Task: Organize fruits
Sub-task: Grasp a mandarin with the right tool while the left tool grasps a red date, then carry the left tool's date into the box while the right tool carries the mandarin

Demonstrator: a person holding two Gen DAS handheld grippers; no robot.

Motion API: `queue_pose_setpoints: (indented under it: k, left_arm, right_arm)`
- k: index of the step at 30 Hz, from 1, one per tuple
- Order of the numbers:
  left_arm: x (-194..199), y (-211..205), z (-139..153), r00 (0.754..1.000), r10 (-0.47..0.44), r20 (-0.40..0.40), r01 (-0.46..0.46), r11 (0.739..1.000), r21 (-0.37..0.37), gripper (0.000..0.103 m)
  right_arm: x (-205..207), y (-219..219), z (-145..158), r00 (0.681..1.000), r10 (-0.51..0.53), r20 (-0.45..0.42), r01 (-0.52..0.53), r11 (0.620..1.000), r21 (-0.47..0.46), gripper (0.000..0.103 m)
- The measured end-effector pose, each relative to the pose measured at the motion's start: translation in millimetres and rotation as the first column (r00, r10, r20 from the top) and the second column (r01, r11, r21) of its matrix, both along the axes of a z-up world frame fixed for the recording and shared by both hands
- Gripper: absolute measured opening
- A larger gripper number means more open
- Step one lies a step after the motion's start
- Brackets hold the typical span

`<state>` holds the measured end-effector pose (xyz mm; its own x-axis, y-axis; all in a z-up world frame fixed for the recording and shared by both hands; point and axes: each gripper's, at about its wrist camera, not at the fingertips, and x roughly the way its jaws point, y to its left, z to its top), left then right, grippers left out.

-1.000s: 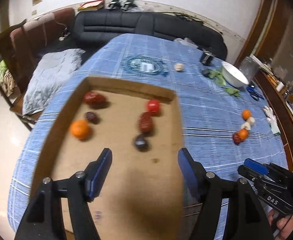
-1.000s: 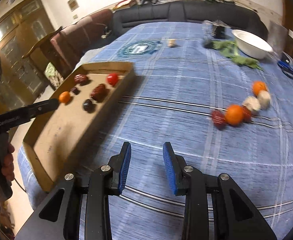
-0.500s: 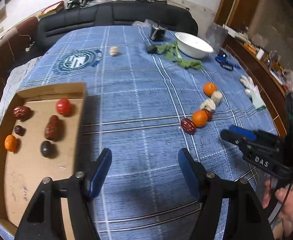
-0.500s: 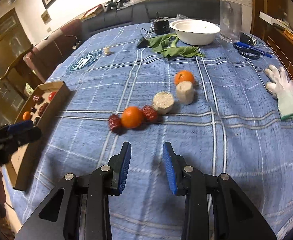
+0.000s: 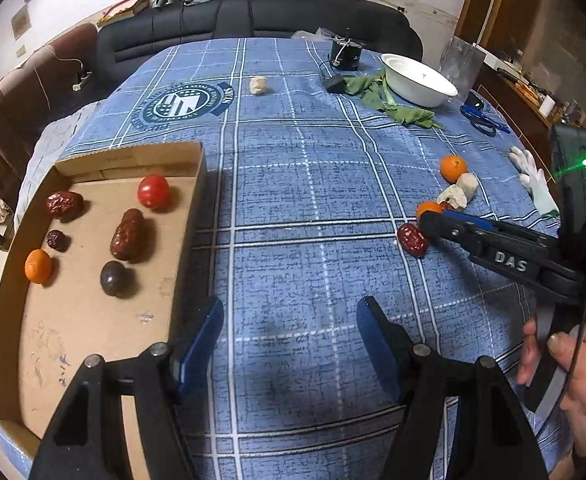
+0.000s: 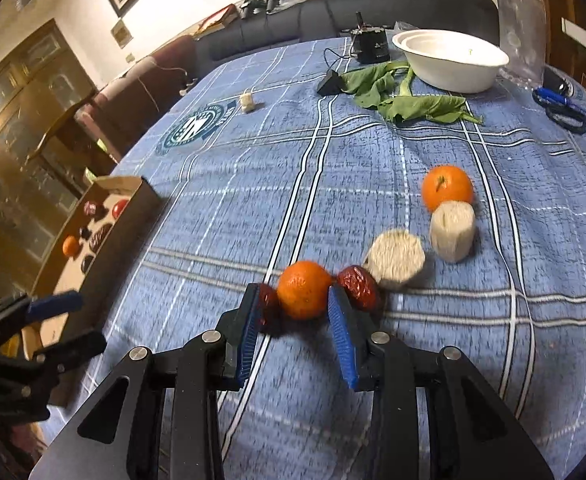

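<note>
A cardboard tray (image 5: 85, 332) on the left of the blue checked cloth holds a tomato (image 5: 153, 191), red dates (image 5: 128, 234), a small orange (image 5: 38, 266) and a dark fruit (image 5: 113, 278). My left gripper (image 5: 291, 312) hangs open over bare cloth just right of the tray. On the right lies a loose orange (image 6: 305, 294) with a red date (image 6: 359, 286) on its right and another (image 6: 268, 305) on its left. My right gripper (image 6: 292, 300) stands open with its tips either side of that orange; the pads are not pressing on it.
A second orange (image 6: 447, 188) and two pale cut pieces (image 6: 395, 258) lie just beyond. Farther back are green leaves (image 6: 405, 100), a white bowl (image 6: 453, 60), blue scissors (image 6: 565, 112) and a white glove (image 5: 533, 176). A hand (image 5: 573, 380) holds the right gripper.
Both grippers swung right, away from the tray. The left now hangs over cloth instead of the tray. The right closed in on the fruit cluster until its tips flank the orange.
</note>
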<state>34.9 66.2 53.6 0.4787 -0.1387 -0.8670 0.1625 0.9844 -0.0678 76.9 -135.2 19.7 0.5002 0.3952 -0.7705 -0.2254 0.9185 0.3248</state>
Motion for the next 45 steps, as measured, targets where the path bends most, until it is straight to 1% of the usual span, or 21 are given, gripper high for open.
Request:
queue_pose_setpoints:
  k: [3, 4, 5, 6, 8, 11, 14, 19, 21, 22, 23, 26, 29, 34, 45]
  left_arm:
    - [5.1, -12.4, -1.8, 1.000, -0.022, -0.005, 0.022, 1.000, 0.000, 0.074]
    - [6.6, -18.0, -3.0, 0.999, -0.033, -0.007, 0.033, 0.999, -0.002, 0.075]
    - [8.3, -23.5, -4.0, 0.999, -0.044, -0.008, 0.044, 0.999, -0.002, 0.075]
    - [10.1, -30.1, -5.5, 0.998, -0.057, -0.010, 0.057, 0.998, -0.001, 0.075]
    - [15.1, -41.7, -9.5, 0.997, -0.076, -0.019, 0.076, 0.997, -0.001, 0.075]
    - [23.9, -57.6, -15.3, 0.995, -0.098, -0.032, 0.097, 0.995, -0.024, 0.075]
    - [33.0, -74.6, -21.7, 0.992, -0.115, -0.044, 0.113, 0.993, -0.031, 0.075]
    - [41.5, -90.9, -33.9, 0.990, -0.126, -0.064, 0.124, 0.992, -0.030, 0.075]
    - [43.9, -93.6, -38.3, 0.990, -0.123, -0.069, 0.120, 0.992, -0.041, 0.072]
    - [43.5, -94.4, -37.5, 0.991, -0.121, -0.052, 0.119, 0.992, -0.040, 0.068]
    - [43.7, -94.9, -37.5, 0.990, -0.130, -0.045, 0.128, 0.990, -0.052, 0.057]
    - [44.8, -95.1, -38.7, 0.990, -0.141, -0.019, 0.140, 0.988, -0.057, 0.032]
    - [41.8, -91.4, -38.4, 0.989, -0.149, -0.005, 0.149, 0.986, -0.072, 0.032]
    - [34.3, -80.1, -34.9, 0.989, -0.145, -0.013, 0.143, 0.984, -0.104, 0.032]
    - [2.3, -43.4, -9.6, 0.991, -0.133, 0.003, 0.131, 0.978, -0.164, 0.032]
  right_arm:
    - [8.4, -1.1, -4.5, 1.000, -0.006, -0.014, 0.005, 1.000, -0.023, 0.034]
    - [9.9, -0.2, -6.1, 1.000, -0.002, -0.016, 0.001, 0.999, -0.037, 0.032]
    - [9.8, 1.6, -7.1, 1.000, 0.009, -0.007, -0.009, 0.998, -0.061, 0.029]
    - [8.9, 2.6, -6.4, 1.000, 0.017, 0.002, -0.016, 0.997, -0.077, 0.028]
    - [5.5, -0.7, -4.7, 1.000, 0.014, 0.016, -0.012, 0.997, -0.078, 0.028]
    - [-9.1, -13.9, 2.7, 0.999, -0.007, 0.044, 0.009, 0.998, -0.057, 0.028]
    - [-31.0, -26.5, 9.4, 0.997, -0.012, 0.077, 0.019, 0.995, -0.095, 0.028]
    - [-51.9, -44.1, 8.6, 0.996, -0.031, 0.089, 0.043, 0.988, -0.147, 0.028]
    - [-56.4, -50.8, 6.6, 0.995, -0.047, 0.087, 0.060, 0.987, -0.151, 0.028]
    - [-57.6, -52.7, 6.0, 0.995, -0.053, 0.084, 0.065, 0.987, -0.146, 0.029]
    - [-58.8, -55.4, 5.1, 0.995, -0.062, 0.080, 0.073, 0.988, -0.139, 0.029]
    - [-61.4, -59.2, 4.2, 0.994, -0.077, 0.078, 0.086, 0.988, -0.128, 0.029]
    - [-62.8, -59.4, 3.6, 0.994, -0.084, 0.076, 0.092, 0.988, -0.122, 0.029]
    - [-66.0, -55.4, 3.2, 0.994, -0.086, 0.071, 0.095, 0.987, -0.130, 0.029]
    - [-88.0, -33.4, 24.7, 0.992, -0.060, 0.110, 0.076, 0.986, -0.150, 0.029]
